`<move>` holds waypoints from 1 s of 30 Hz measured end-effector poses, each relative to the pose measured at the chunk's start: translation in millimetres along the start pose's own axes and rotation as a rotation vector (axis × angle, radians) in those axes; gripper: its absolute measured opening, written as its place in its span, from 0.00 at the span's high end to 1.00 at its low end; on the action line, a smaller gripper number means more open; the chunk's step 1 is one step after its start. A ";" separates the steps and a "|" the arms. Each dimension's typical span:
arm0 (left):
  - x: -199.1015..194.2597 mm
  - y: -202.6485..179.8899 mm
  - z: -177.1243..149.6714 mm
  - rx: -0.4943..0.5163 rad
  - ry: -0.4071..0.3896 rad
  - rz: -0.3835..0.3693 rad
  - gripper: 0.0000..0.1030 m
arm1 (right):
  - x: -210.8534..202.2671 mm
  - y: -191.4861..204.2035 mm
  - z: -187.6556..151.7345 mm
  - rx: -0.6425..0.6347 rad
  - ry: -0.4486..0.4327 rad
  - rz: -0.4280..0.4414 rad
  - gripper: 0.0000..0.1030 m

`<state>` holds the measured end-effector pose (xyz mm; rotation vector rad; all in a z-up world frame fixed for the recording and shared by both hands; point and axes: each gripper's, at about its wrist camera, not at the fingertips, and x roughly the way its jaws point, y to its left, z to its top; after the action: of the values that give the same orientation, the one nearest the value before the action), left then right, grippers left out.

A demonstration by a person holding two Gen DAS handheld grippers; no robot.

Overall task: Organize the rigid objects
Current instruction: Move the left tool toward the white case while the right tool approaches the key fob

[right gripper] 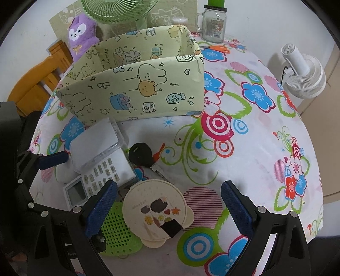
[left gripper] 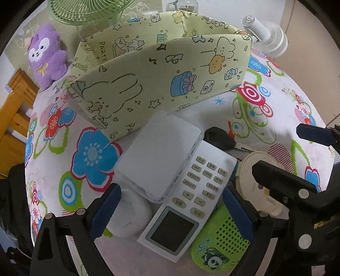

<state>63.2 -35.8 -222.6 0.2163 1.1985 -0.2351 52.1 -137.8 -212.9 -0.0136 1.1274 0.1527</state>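
My left gripper (left gripper: 172,214) is open, its blue pads on either side of a white remote control (left gripper: 184,201) without touching it. The remote leans on a clear plastic case (left gripper: 159,155), with a white oval case (left gripper: 129,214) to its left and a green perforated speaker (left gripper: 218,244) to its right. My right gripper (right gripper: 169,209) is open over a cream round case (right gripper: 155,210) that partly covers the green speaker (right gripper: 119,233). A black key (right gripper: 141,157) lies just beyond. The pale-green cartoon-print storage box (right gripper: 136,89) stands open behind the pile.
A floral tablecloth (right gripper: 244,148) covers the round table. At the back stand a purple plush (right gripper: 81,36), a green fan (right gripper: 119,10), a glass jar (right gripper: 213,23) and orange scissors (right gripper: 216,48). A white fan (right gripper: 303,76) sits off the right edge, a wooden chair (right gripper: 36,80) off the left.
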 end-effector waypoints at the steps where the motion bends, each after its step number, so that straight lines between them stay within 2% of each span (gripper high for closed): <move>1: -0.7 0.5 2.1 0.000 -0.004 -0.003 0.05 | 0.1 -0.6 1.2 0.003 -0.002 0.000 0.04; 8: -4.1 11.4 18.8 0.009 -0.021 0.005 0.06 | 1.3 -9.8 10.3 0.063 -0.008 0.006 0.04; 11: 3.1 13.0 27.0 0.045 -0.015 0.011 0.07 | 3.8 -12.8 11.7 0.081 -0.003 0.000 0.04; 15: 5.4 17.1 30.3 0.088 -0.014 -0.017 0.06 | 6.7 -16.0 12.2 0.104 0.002 0.004 0.04; 20: 10.2 21.4 40.0 0.104 0.017 -0.078 0.13 | 10.7 -17.9 14.3 0.127 0.003 0.001 0.04; 24: 9.6 21.0 42.8 0.118 0.015 -0.075 0.18 | 12.4 -19.8 15.9 0.134 0.005 -0.018 0.04; 27: 12.6 21.6 51.6 0.122 0.021 -0.093 0.26 | 14.6 -20.1 16.1 0.133 0.015 -0.038 0.04; 30: 14.1 21.1 54.6 0.124 0.032 -0.100 0.27 | 18.7 -16.4 14.9 0.107 0.035 -0.054 0.04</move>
<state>122.9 -32.3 -216.0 0.2689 1.2289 -0.3951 75.5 -150.5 -224.4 0.0489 1.1675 0.0443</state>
